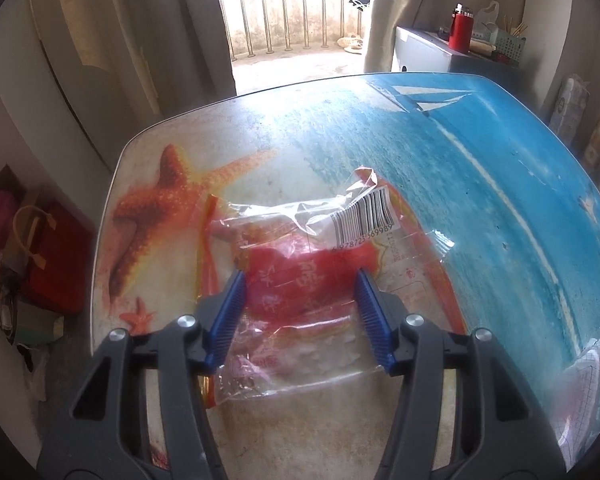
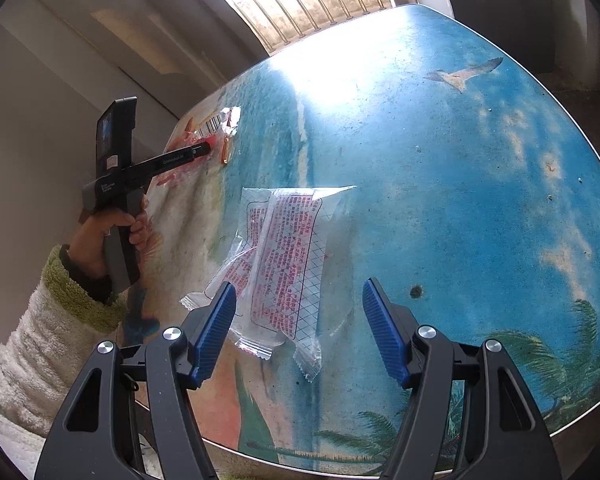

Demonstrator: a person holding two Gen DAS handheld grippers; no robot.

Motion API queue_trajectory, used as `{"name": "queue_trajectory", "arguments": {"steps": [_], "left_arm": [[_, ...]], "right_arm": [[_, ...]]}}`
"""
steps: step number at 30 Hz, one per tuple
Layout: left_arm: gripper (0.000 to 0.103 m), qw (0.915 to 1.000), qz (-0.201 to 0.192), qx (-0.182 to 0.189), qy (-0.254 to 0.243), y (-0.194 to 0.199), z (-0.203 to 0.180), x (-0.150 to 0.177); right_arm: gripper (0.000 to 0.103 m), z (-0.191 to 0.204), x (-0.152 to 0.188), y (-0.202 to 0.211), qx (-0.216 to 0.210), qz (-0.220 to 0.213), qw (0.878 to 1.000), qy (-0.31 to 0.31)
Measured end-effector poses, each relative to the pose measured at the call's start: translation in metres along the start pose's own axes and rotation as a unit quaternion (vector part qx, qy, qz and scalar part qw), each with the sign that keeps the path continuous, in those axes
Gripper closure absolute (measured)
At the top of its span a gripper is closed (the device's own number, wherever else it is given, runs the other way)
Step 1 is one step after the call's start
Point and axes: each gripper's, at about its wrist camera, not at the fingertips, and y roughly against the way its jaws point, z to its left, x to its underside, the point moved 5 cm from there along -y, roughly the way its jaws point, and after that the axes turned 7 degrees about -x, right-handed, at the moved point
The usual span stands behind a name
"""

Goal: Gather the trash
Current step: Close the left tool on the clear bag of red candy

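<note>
Red wrapper point(image 1: 300, 280) flat on tabletop point(image 1: 480, 168), straddled by left claw point(image 1: 300, 276), pads apart, not pressing. White wrapper point(image 2: 284, 256) toward 11 o'clock of gaping, empty right claw point(image 2: 300, 292).

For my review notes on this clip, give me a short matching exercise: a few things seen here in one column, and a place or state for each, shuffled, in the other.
Things:
1. red wrapper with barcode
2. clear wrapper with red print
3. red bottle
4. red bag with tan handles

Places or states:
A. on the cabinet beyond the table
B. on the floor beside the table
C. lying between the fingers of the left gripper
D. lying on the table just ahead of the right gripper

Pairs: 1-C, 2-D, 3-A, 4-B
</note>
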Motion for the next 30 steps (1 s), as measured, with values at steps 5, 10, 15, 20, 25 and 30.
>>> {"name": "queue_trajectory", "arguments": {"steps": [5,10,15,20,25,30], "left_arm": [[0.058,1.0000,0.004,0.002,0.004,0.007,0.002,0.009],[0.070,0.9999,0.011,0.008,0.010,0.017,0.001,0.022],[0.074,0.9997,0.019,0.012,0.013,0.028,-0.001,0.037],[0.075,0.9992,0.028,0.023,0.016,0.043,-0.008,0.054],[0.075,0.9977,0.038,0.044,0.035,0.060,-0.014,0.075],[0.075,0.9944,0.051,0.072,0.059,0.081,-0.023,0.103]], "right_arm": [[0.039,0.004,0.001,-0.004,0.002,-0.002,1.000,0.002],[0.039,0.005,0.002,0.000,0.004,-0.004,1.000,0.003],[0.039,0.007,0.006,0.004,0.002,-0.006,1.000,0.007],[0.039,0.009,0.009,0.008,0.002,-0.007,1.000,0.007],[0.039,0.007,0.010,0.009,0.003,-0.007,1.000,0.004],[0.039,0.007,0.011,0.008,0.002,-0.003,1.000,0.005]]}}
